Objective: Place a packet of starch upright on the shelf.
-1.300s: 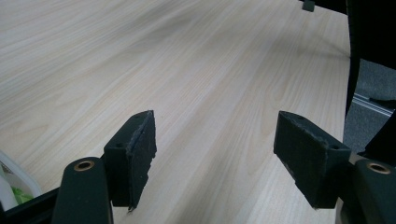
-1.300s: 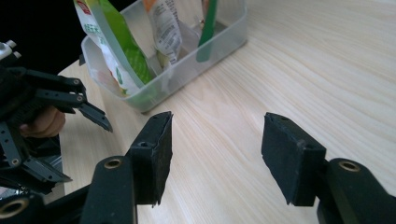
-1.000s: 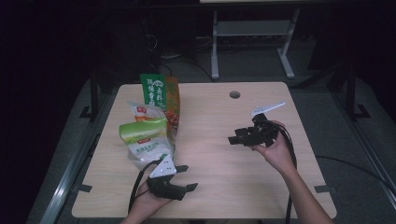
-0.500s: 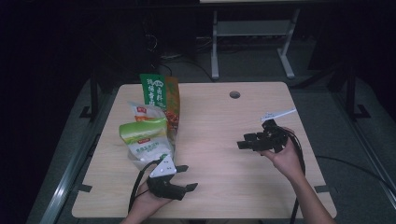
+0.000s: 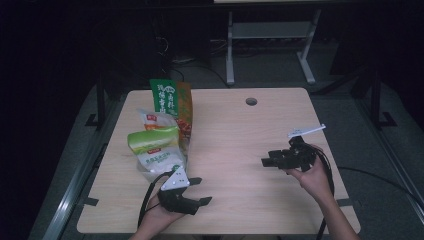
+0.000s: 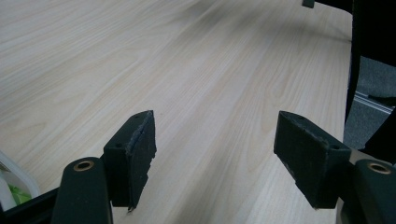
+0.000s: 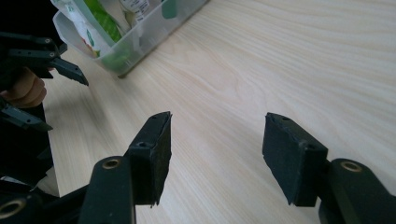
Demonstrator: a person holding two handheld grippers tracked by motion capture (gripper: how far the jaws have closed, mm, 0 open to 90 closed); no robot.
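Packets (image 5: pixel 162 135) beside left tool (image 5: pixel 192 192), jaws apart

A pale wooden desk (image 5: pixel 235 135) carries a clear bin (image 5: pixel 150 172) of snack bags, just beyond the left tool (image 5: pixel 196 191).

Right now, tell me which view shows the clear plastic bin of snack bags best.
The high view: the clear plastic bin of snack bags shows whole at the table's left, bags standing in it. The right gripper view catches one corner and its bags at close range. The left gripper view shows just a sliver of rim.
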